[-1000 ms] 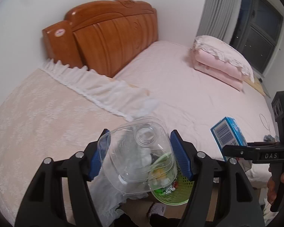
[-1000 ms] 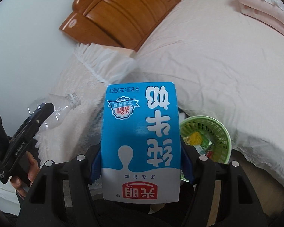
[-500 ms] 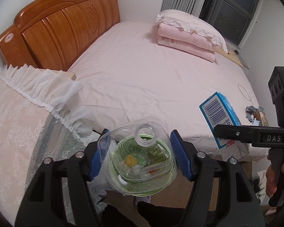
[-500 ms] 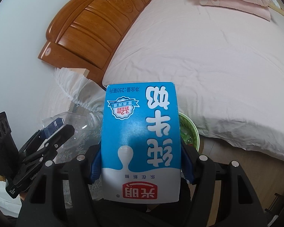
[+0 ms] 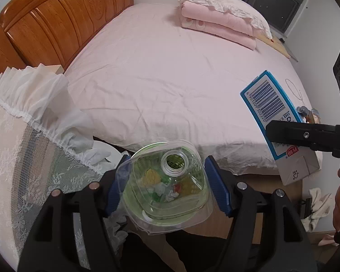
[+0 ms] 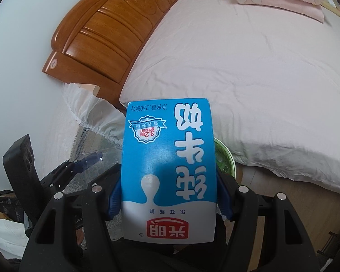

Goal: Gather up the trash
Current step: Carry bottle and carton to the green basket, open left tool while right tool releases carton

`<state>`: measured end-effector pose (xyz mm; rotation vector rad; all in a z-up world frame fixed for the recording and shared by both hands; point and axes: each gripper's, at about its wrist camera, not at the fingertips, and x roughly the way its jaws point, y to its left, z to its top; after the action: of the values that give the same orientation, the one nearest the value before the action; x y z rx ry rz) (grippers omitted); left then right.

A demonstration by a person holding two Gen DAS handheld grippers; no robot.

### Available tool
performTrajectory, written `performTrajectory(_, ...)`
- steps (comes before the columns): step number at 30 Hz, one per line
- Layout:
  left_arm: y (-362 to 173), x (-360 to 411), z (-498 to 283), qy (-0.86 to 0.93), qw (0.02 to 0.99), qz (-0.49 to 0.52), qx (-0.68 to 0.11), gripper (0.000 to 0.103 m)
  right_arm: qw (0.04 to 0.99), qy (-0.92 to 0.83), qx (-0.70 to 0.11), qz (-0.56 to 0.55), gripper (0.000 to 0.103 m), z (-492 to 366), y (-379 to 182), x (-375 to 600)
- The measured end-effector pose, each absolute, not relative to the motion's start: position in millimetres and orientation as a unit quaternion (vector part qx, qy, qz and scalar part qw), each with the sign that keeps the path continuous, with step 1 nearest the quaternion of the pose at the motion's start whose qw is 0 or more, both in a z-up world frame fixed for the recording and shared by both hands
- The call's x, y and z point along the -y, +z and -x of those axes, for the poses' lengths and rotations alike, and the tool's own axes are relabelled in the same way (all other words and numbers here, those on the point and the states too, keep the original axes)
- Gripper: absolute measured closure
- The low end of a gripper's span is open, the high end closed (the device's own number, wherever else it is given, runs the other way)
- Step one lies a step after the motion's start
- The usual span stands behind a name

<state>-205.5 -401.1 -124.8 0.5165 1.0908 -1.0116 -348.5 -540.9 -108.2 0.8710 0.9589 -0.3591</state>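
A clear plastic bottle [image 5: 164,188] sits clamped between the blue pads of the left gripper [image 5: 166,187], its open neck pointing away from the camera; the jaws are closed partway against the bottle's sides. Seen through the bottle, a green mesh basket [image 5: 147,147] stands on the wooden floor [image 5: 249,181] at the near edge of the bed [image 5: 170,68], with colourful scraps inside it. In the right wrist view, part of the basket's rim [image 6: 226,158] shows just to the right of a blue-and-white milk carton [image 6: 168,170], which the right gripper [image 6: 168,195] holds upside down, jaws pressed against its 2 sides. From the left wrist view the same carton [image 5: 276,122] hangs in the air at the right, above the bed's near edge, barcode side showing, gripped by the black right gripper [image 5: 306,136]. The left gripper [image 6: 74,170] appears at the lower left of the right wrist view. A carved wooden headboard [image 5: 56,27] rises at the far left, folded pink bedding [image 5: 217,22] lies at the far end of the bed, and a white lace-trimmed cloth [image 5: 34,104] drapes at the near left.
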Motion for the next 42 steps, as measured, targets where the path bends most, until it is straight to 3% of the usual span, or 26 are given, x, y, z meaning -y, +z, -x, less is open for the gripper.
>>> performTrajectory(4, -129, 400, 205, -0.454, 0.698, -0.237, -0.501, 0.017, 0.779, -0.168, -0.448, -0.406, 0.036, 349, -110, 537)
performTrajectory(8, -126, 399, 204, -0.451, 0.701, -0.236, -0.499, 0.010, 0.777, -0.169, -0.450, -0.408, 0.036, 349, -111, 538)
performTrajectory(26, -71, 341, 189, -0.384, 0.774, -0.216, -0.455, 0.008, 0.764, -0.155, -0.489, -0.392, 0.036, 333, -136, 524)
performTrajectory(37, -71, 312, 185, -0.351, 0.788, -0.191, -0.468, 0.008, 0.753, -0.112, -0.540, -0.359, 0.035, 310, -164, 491)
performTrajectory(38, -72, 312, 185, -0.351, 0.788, -0.190, -0.468, 0.008, 0.752, -0.109, -0.542, -0.358, 0.031, 308, -165, 490)
performTrajectory(39, -72, 311, 185, -0.349, 0.789, -0.190, -0.469, 0.008, 0.751, -0.110, -0.547, -0.353, 0.014, 306, -166, 487)
performTrajectory(40, -72, 310, 185, -0.348, 0.789, -0.189, -0.470, 0.008, 0.752, -0.117, -0.549, -0.346, 0.006, 304, -167, 485)
performTrajectory(42, -73, 309, 184, -0.346, 0.789, -0.188, -0.472, 0.008, 0.748, -0.119, -0.556, -0.341, 0.002, 302, -169, 483)
